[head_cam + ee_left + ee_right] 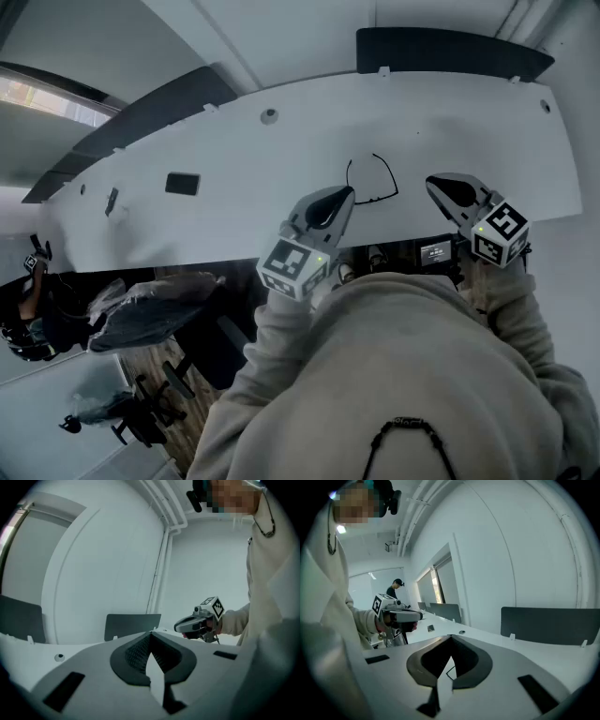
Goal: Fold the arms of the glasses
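On the white table [234,159], just ahead of the person, the thin black glasses [375,200] lay as an open wire outline between the tips of the two tools. Both forearms, in pale sleeves [281,323], reached forward from the chest and angled inward, so the tools converged on the glasses from either side. The left tool [347,192] tilted slightly down with its tip just beside the glasses' left edge; whether it touched them could not be told. The right tool [433,183] dipped a little more steeply and hung near the right side of the frame, with bare table between them. Each tool's marker cube [292,266] sat at the rear, above the hand.

From the left gripper view, the left tool's jaws were pressed together with nothing between them, and the right tool showed beyond, gripped in the person's hand. From the right gripper view, its jaws were likewise together and empty, with a sliver of the glasses' frame visible on the table past their tips. A dark partition panel [450,52] stood along the table's far edge.
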